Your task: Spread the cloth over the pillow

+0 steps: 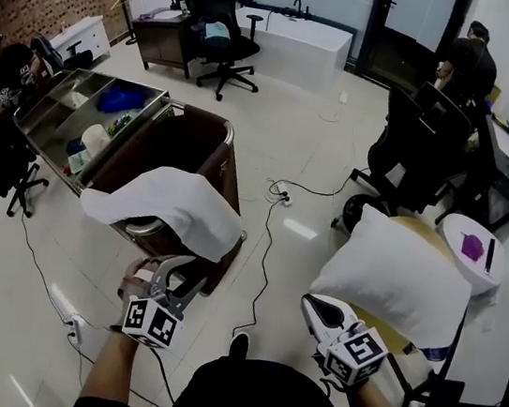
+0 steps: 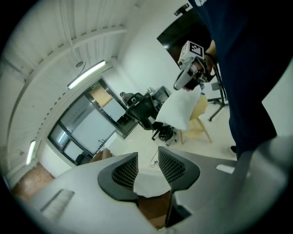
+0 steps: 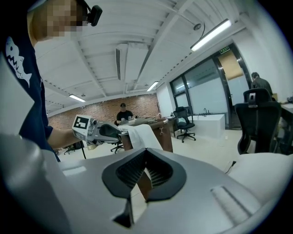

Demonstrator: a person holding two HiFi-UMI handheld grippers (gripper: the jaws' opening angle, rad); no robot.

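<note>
A white cloth [image 1: 167, 204] lies draped over the near end of a brown cart [image 1: 192, 146]. The white pillow [image 1: 395, 278] rests on a wooden chair to the right. My left gripper [image 1: 183, 273] hovers just below the cloth's hanging edge; its jaws stand apart, and the cloth [image 2: 149, 183] shows beyond them, not pinched. My right gripper [image 1: 310, 303] is shut and empty, close to the pillow's near left corner. The left gripper view [image 2: 147, 161] also catches the pillow [image 2: 179, 109] and the right gripper [image 2: 188, 77]. In the right gripper view [image 3: 145, 158] I see the cloth [image 3: 143, 136] and pillow [image 3: 262, 170].
The cart's steel top tray [image 1: 60, 107] holds bottles and a blue item. A cable [image 1: 265, 247] runs over the floor between cart and chair, and a power strip [image 1: 67, 305] lies at left. Black office chairs [image 1: 416, 146] and a round white table [image 1: 475, 252] stand around. People sit at desks.
</note>
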